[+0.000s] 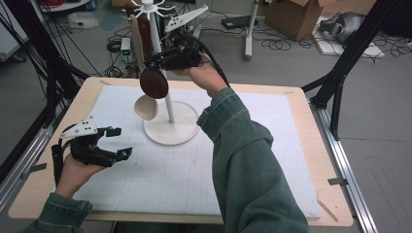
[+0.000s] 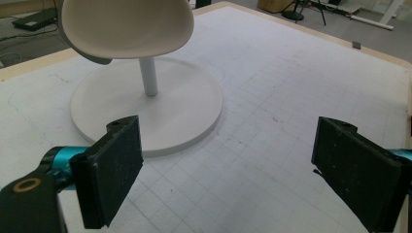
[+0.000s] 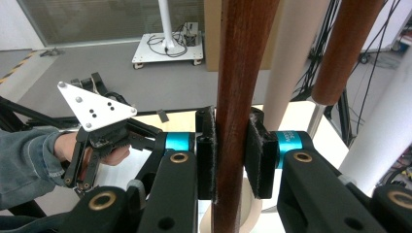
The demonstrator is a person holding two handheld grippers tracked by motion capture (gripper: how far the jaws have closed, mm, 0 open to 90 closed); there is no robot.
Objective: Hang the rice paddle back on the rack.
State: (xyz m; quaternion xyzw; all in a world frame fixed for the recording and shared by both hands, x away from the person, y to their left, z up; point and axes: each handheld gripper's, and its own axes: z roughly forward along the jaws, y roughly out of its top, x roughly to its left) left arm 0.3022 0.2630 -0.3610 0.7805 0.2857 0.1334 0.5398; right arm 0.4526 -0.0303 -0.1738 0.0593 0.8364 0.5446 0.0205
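My right hand-held gripper [image 3: 228, 160] is clamped on the handle of the dark wooden spoon [image 1: 153, 83], partway up the white rack [image 1: 170, 127]. The spoon's bowl hangs beside the rack's pole, clear of the round base. I can't tell whether its top end is hooked on the rack's arms, so I judge the job to be in its middle: either I am hanging this spoon or lifting it off. A pale wooden spoon [image 1: 145, 107] hangs on the same rack, just below and beside the dark one.

My left hand-held gripper [image 1: 114, 142] has its jaws wide apart with nothing between them. It waits low over the bench, in front of the rack's base and well apart from it. The open jaws look ready for whatever comes next.

The bench [image 1: 311, 160] is pale wood under a white gridded mat [image 1: 175, 179], with the rack standing on the mat. Behind the rack, the grey floor is littered with cables, a cardboard box [image 1: 301, 14] and black frame legs.
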